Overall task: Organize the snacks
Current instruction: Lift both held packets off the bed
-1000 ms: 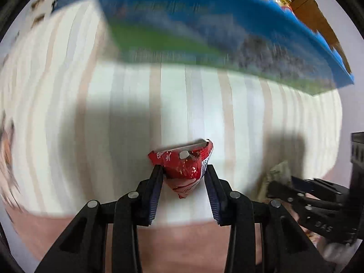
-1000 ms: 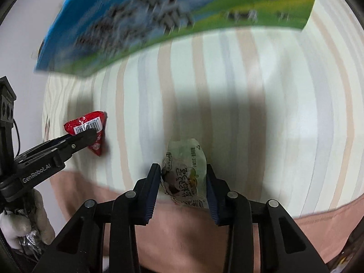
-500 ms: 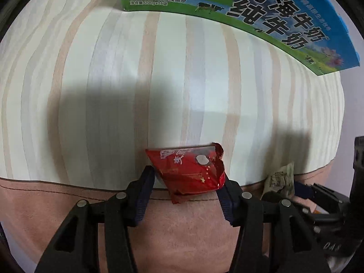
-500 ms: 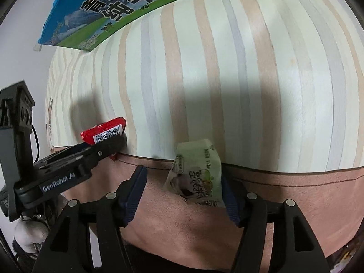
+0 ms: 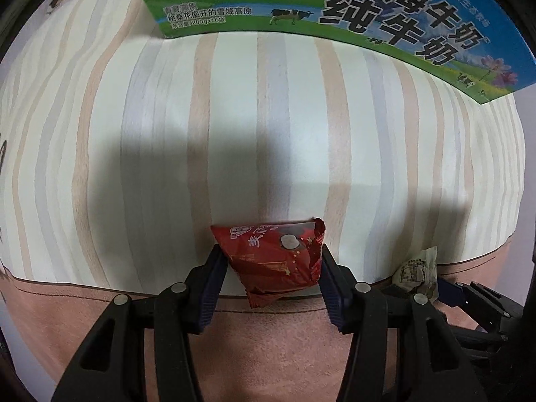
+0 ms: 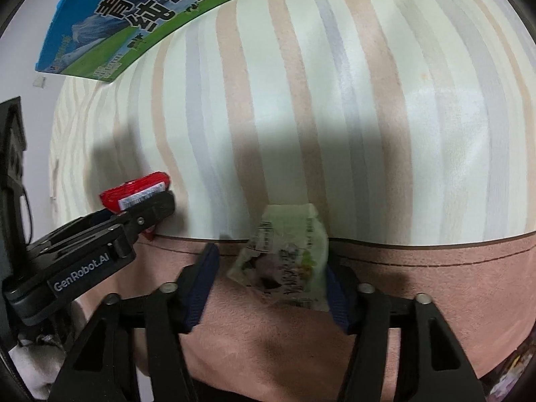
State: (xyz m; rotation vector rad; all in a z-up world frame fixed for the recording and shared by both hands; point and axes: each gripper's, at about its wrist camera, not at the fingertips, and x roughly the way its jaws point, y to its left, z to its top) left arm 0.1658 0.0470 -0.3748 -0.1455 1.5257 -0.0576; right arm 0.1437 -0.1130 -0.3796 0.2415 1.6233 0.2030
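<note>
Left gripper (image 5: 271, 268) jaws, just closing, pinch red packet (image 5: 274, 261); right gripper (image 6: 271, 268) jaws, just closing, loosely bracket green packet (image 6: 288, 261), grip unclear.

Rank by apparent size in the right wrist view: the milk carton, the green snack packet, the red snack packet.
1. milk carton, largest, though partly cut off by the frame.
2. green snack packet; being nearer the camera may enlarge it.
3. red snack packet, partly hidden by the left gripper.
</note>
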